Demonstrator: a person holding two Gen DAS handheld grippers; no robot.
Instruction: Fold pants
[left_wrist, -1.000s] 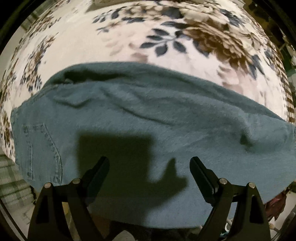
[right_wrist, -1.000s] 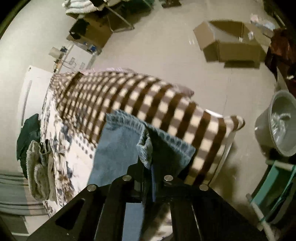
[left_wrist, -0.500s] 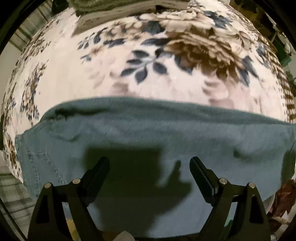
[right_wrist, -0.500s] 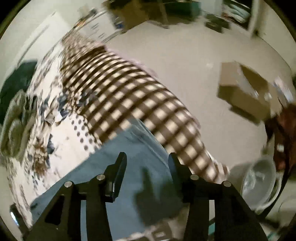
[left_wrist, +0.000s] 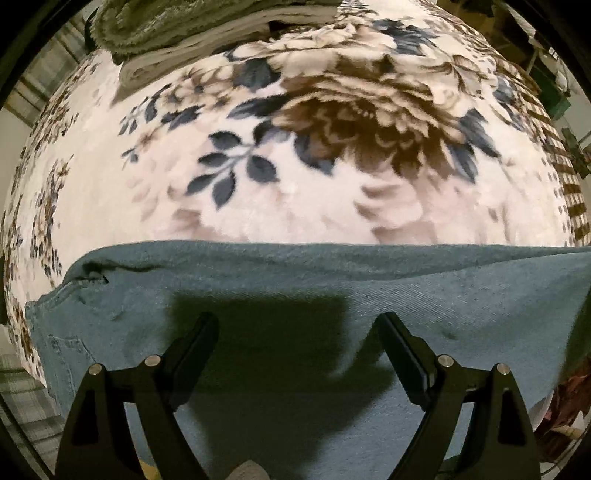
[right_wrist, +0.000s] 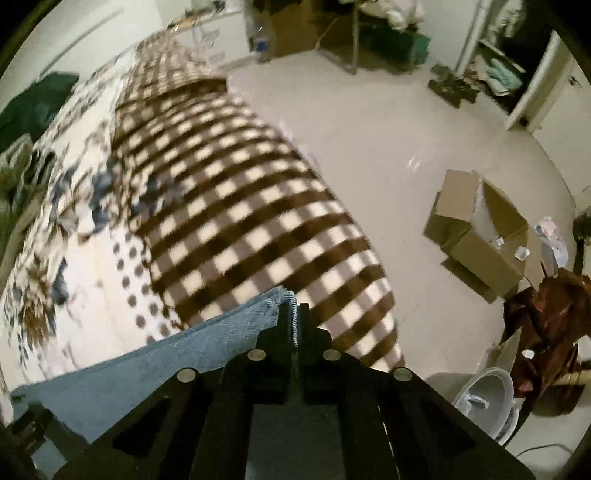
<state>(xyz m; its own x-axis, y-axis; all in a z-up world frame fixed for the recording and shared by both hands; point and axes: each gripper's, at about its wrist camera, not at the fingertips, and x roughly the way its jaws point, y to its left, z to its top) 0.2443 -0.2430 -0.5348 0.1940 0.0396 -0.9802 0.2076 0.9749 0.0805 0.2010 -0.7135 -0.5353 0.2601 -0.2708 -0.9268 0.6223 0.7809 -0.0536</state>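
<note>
Blue denim pants (left_wrist: 295, 273) lie flat across the near edge of a bed with a floral blanket (left_wrist: 258, 184). My left gripper (left_wrist: 295, 321) hovers over them, open wide, nothing between its fingers; its shadow falls on the denim. In the right wrist view the pants (right_wrist: 184, 354) stretch off to the lower left. My right gripper (right_wrist: 294, 314) is shut on their hem edge, with a strip of denim pinched between the jaws, above the brown checked part of the blanket (right_wrist: 240, 221).
Folded towels (left_wrist: 184, 29) sit at the far side of the bed. A dark green garment (right_wrist: 33, 107) lies at the bed's far left. On the pale floor stand an open cardboard box (right_wrist: 476, 232), a grey basin (right_wrist: 484, 398) and a dark red cloth heap (right_wrist: 546, 321).
In the left wrist view the pants have slid lower and more blanket shows. The right gripper held the hem, opened over the denim, rolled, and is shut on the hem edge again.
</note>
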